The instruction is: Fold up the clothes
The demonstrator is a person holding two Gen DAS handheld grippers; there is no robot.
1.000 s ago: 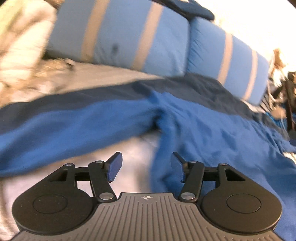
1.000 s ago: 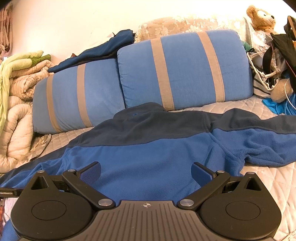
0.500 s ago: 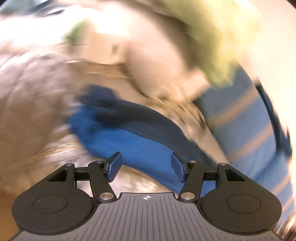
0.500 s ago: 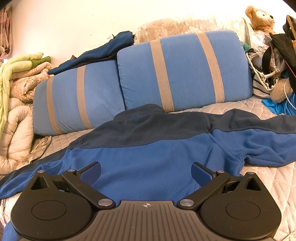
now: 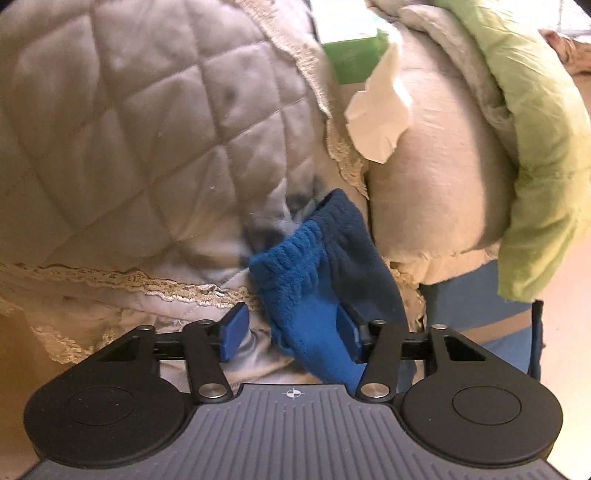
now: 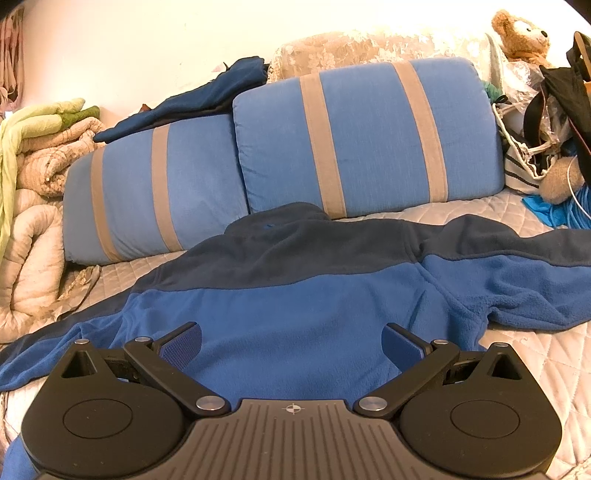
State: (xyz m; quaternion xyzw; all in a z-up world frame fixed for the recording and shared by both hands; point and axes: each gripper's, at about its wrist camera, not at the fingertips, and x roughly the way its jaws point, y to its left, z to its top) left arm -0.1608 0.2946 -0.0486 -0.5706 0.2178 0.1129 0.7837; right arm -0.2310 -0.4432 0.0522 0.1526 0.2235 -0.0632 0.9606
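My left claw (image 5: 290,330) was open, its two blue pads apart. The cuff of the fleece jacket's sleeve (image 5: 314,280) lay between the pads, up against the right-hand one and clear of the other, so nothing was pinched. The cuff's ribbed end pointed away from me, bright blue on one side and dark navy on the other. It rested on the quilted grey bed cover (image 5: 140,122), near the cover's lace-trimmed edge. Just beyond the cuff sat a rolled cream comforter (image 5: 436,184) with a light green blanket (image 5: 535,147) draped over it, and a white tissue (image 5: 380,118) stuck out above them.

My right claw (image 6: 291,343) was open too, spread wide and holding nothing. It hung over the lower part of the jacket (image 6: 295,295), which lay spread flat on the bed with both sleeves stretched out to the sides, the navy yoke and collar at the far end. The collar touched the foot of two blue cushions (image 6: 362,140) with tan stripes. A dark blue garment (image 6: 207,99) lay on top of the left cushion. A teddy bear (image 6: 524,33) sat at the far right, above a heap of bags (image 6: 546,122).
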